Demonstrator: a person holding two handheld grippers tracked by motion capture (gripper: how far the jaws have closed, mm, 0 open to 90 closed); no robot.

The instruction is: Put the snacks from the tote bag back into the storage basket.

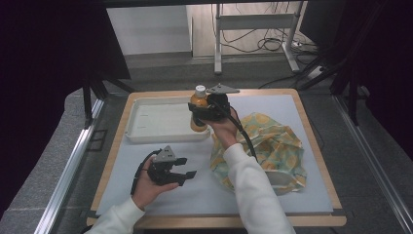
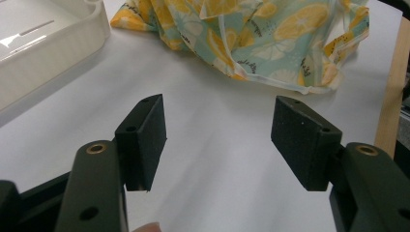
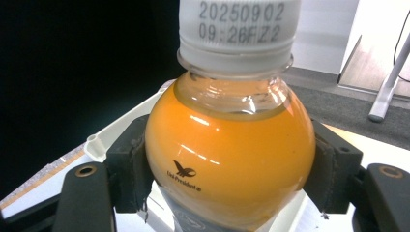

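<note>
The right gripper (image 1: pixel 202 113) is clamping an orange juice bottle (image 1: pixel 197 108), pads pressing on both sides of the rounded shoulder just below the neck; in the right gripper view the bottle (image 3: pixel 229 154) is sitting square between the jaws, white cap (image 3: pixel 237 26) up, long axis upright. In the high view the bottle is hanging at the right-hand end of the white tray (image 1: pixel 146 122), base over or just at the tray's near-right corner; whether it is touching the tray floor or held slightly above it is hard to tell from this angle.

The left gripper (image 1: pixel 181 168) is resting low in the left hand (image 1: pixel 146 187) on the white table mat (image 1: pixel 195 195), jaws spread wide with nothing between them (left gripper view: bare mat between the pads (image 2: pixel 145 140), tray wall (image 2: pixel 58 53) at upper left). It is pointing across toward the lemon-print cloth bag (image 1: pixel 265 146), which is lying crumpled right of centre, near the right forearm.

The relation that matters: the tray is lying directly below and to the left of the held bottle, so the likely next move is a short lowering into the tray, keeping the bottle upright. The right hand is the one at the bottle; the left is well apart from it and is nearer to the bag.
</note>
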